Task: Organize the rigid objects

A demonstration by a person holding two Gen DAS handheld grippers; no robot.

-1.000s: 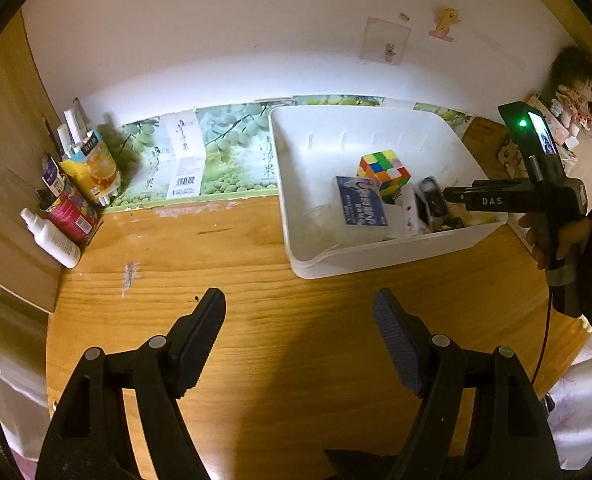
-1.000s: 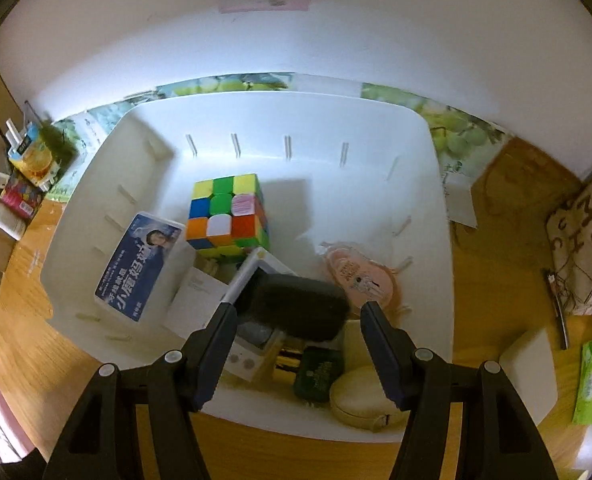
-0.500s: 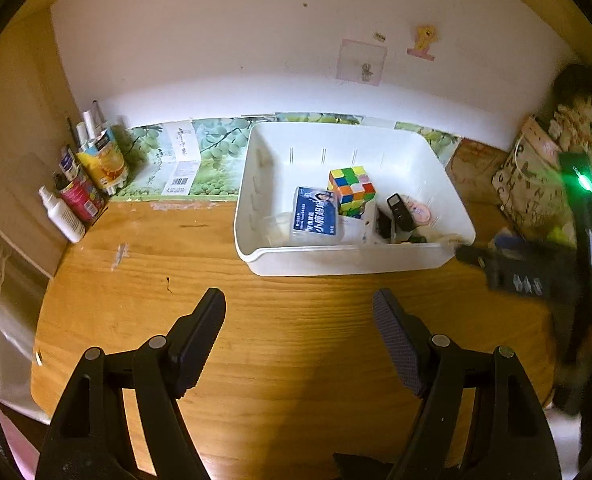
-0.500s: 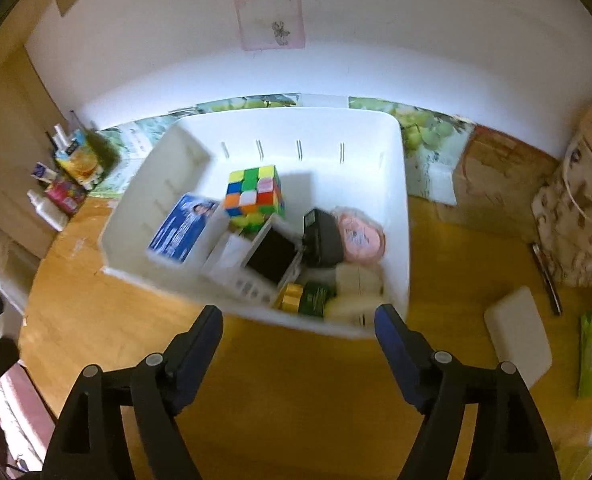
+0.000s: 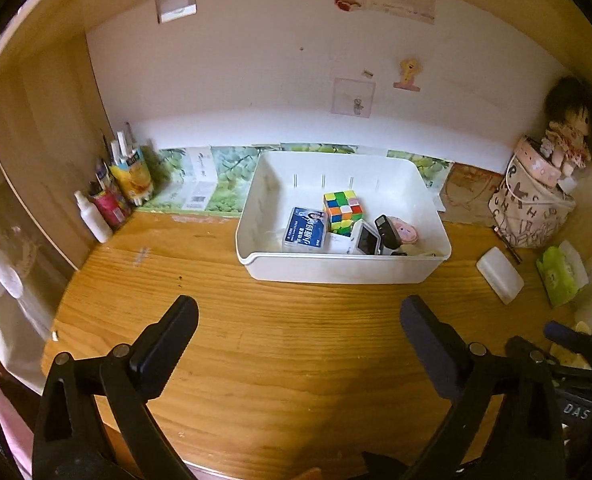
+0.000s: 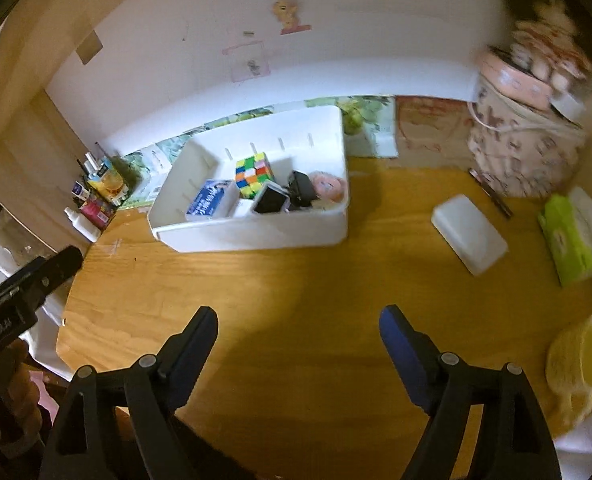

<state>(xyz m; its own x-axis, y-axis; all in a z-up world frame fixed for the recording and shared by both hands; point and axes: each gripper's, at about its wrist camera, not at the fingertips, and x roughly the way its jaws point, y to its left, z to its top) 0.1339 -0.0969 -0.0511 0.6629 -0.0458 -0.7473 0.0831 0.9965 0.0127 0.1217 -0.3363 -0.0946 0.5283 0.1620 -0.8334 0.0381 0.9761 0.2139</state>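
Observation:
A white bin (image 5: 344, 270) (image 6: 251, 232) stands at the back of the wooden desk. Inside lie a colour cube (image 5: 343, 210) (image 6: 254, 172), a blue box (image 5: 306, 234) (image 6: 209, 200), a white device with a dark screen (image 5: 367, 239) (image 6: 271, 201), a black block (image 5: 388, 230) (image 6: 302, 192) and a pink round thing (image 5: 404, 234) (image 6: 328, 186). My left gripper (image 5: 298, 322) hovers over bare desk in front of the bin, its jaws opening wide with nothing between them. My right gripper (image 6: 298, 328) also hangs over bare wood, jaws opening and empty.
Bottles and cartons (image 5: 113, 190) crowd the back left corner. To the right of the bin lie a white lid (image 6: 470, 234), a green tissue pack (image 6: 570, 240), a patterned bag (image 6: 528, 148) with a doll on top, and a yellow cup (image 6: 584, 354).
Both grippers drew back and rose away from the bin. The right gripper let go of the black block into the bin and widened. The left jaws spread much wider.

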